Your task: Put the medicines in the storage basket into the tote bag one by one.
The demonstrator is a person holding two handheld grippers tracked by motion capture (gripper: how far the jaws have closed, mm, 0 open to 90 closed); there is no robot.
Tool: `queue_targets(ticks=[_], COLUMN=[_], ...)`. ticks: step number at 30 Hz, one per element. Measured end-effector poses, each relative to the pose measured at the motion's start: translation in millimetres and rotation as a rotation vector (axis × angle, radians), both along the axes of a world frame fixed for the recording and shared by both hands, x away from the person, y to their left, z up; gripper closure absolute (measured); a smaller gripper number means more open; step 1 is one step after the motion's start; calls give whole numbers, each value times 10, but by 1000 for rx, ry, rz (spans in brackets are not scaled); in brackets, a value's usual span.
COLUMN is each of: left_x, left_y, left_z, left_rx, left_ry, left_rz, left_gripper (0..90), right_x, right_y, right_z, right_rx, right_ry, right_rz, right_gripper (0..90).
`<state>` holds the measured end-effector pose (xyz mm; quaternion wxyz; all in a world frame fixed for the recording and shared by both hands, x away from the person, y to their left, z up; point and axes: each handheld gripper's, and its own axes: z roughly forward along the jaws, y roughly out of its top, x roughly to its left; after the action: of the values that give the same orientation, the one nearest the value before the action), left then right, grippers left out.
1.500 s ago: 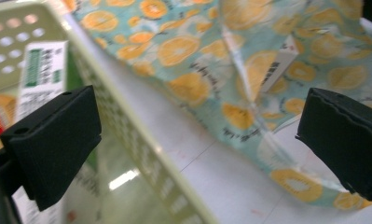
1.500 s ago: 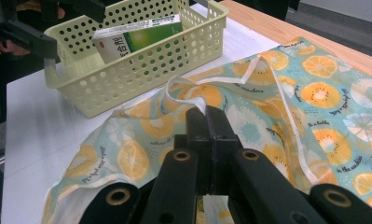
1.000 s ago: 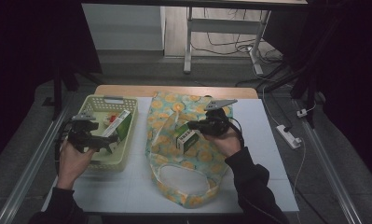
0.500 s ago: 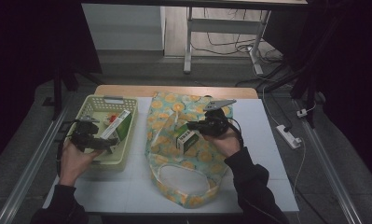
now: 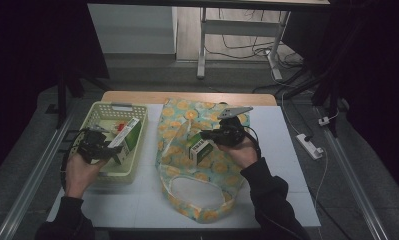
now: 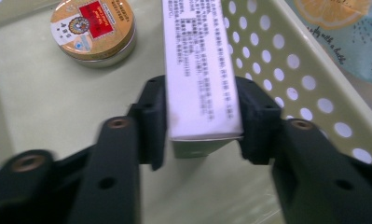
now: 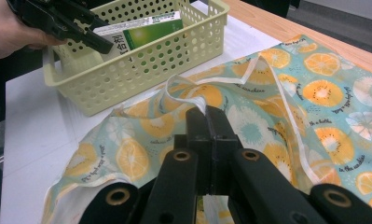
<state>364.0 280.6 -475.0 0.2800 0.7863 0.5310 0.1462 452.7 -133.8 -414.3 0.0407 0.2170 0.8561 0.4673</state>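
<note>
Two hand-held grippers are at work over a white table top (image 5: 287,165). The left gripper (image 6: 200,119) reaches into the pale green perforated plastic basket (image 5: 103,172); its jaws have just been closing, and its pads now press both long sides of the white-and-green cardboard box (image 6: 200,70), which lies inside the basket along its right wall. A round gold tin with a red label (image 6: 94,30) sits on the basket floor just beyond. The right gripper (image 7: 207,123) has its jaws fully together, pinching a fold of the orange-slice-patterned fabric bag (image 7: 323,93) spread on the table beside the basket. A small green-and-white box (image 5: 199,149) shows against the bag by this gripper.
</note>
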Motion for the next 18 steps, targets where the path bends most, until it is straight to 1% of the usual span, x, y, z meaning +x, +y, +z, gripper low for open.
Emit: queue_targets(ticks=[4,7,9,14,18], left_x=[-6,-13,-22,-83,-140], left_y=[4,16,27,76,89], left_z=[1,9,21,125,222], left_rx=[6,0,-7,-54,-56], left_ry=[-6,-4,-9,-36,-55], left_rz=[8,20,21,14,7], left_gripper=[612,617,619,620,621], right_x=[0,2,1,4,5], right_y=[1,-4,-6,-14,-19], right_z=[0,1,4,10,13], right_rx=[1,2,2,3,5], right_ry=[-1,-1,-1,-4,-2], right_rz=[0,-1,-3,-5,-7], right_gripper=[900,900,900,900,900])
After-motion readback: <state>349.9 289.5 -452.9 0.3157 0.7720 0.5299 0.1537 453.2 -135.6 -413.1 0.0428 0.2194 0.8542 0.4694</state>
